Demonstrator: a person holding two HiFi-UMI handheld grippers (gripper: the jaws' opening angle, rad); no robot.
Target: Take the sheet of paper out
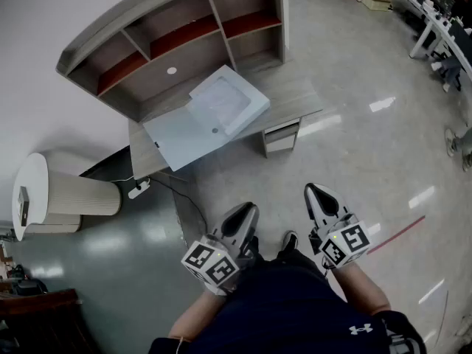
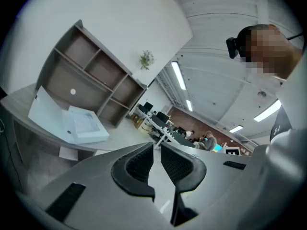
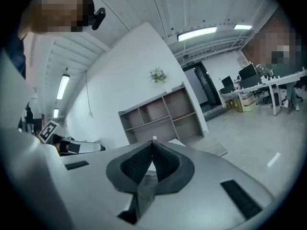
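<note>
Room: glossy grey floor (image 1: 354, 124), open from 1 to 4 o'clock. At 11 o'clock, well apart from both grippers, grey wooden desk with shelf hutch (image 1: 287, 98). On it an opened pale blue flat box (image 1: 184, 135); whitish sheet of paper (image 1: 221, 96) apparently in its raised half. Jaws of left gripper (image 1: 243, 216) slightly parted, empty; right gripper (image 1: 318, 201) clenched on nothing. A white logo (image 1: 360, 329) on the dark shirt.

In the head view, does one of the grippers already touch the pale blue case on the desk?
No, the left gripper and the right gripper hang near the person's body, well apart from the case.
</note>
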